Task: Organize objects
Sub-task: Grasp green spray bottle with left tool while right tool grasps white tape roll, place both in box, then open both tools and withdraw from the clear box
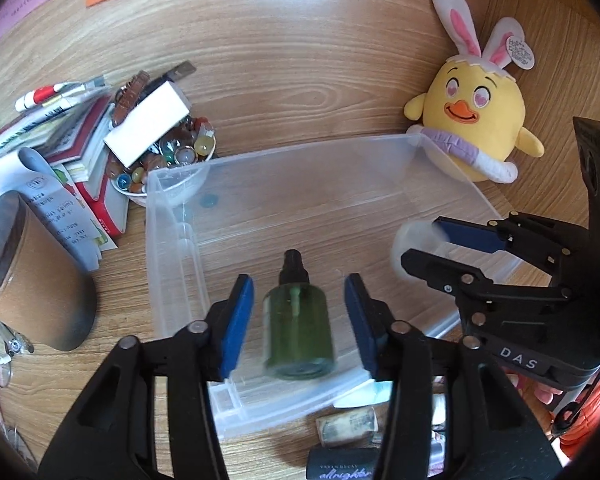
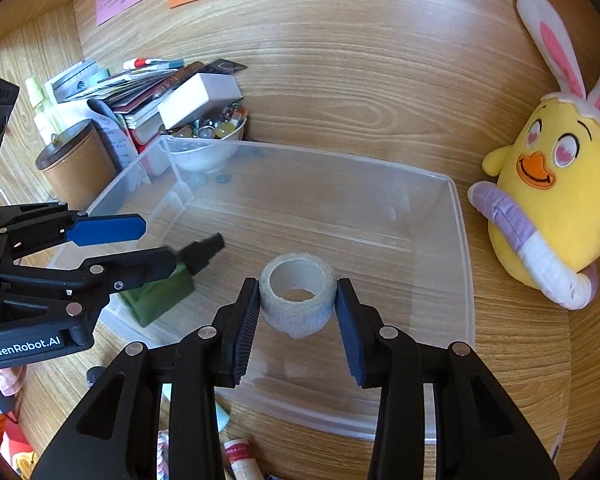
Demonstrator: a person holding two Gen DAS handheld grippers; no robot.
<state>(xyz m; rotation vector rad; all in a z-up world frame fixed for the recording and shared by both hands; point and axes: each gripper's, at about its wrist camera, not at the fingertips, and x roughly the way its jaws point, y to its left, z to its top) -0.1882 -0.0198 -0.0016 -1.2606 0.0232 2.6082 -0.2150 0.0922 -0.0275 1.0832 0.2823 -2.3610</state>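
Observation:
A clear plastic bin [image 1: 180, 264] [image 2: 460, 240] stands on the wooden desk. My left gripper [image 1: 299, 322] is open over the bin's left part, with a green spray bottle [image 1: 299, 332] lying blurred between its fingers, clear of both pads. The bottle also shows in the right wrist view [image 2: 160, 296]. My right gripper [image 2: 297, 312] is shut on a white tape roll [image 2: 297, 300] above the bin's floor. The right gripper [image 1: 424, 240] and roll [image 1: 412, 236] show at the bin's right wall in the left wrist view. The left gripper shows at the left of the right wrist view [image 2: 156, 244].
A yellow chick plush [image 1: 476, 120] [image 2: 560, 200] sits right of the bin. A bowl of glass beads [image 1: 168, 160], a white box [image 1: 148, 122], books [image 1: 76, 140] and a brown canister [image 1: 32, 276] crowd the left. Small tubes [image 1: 348, 426] lie in front.

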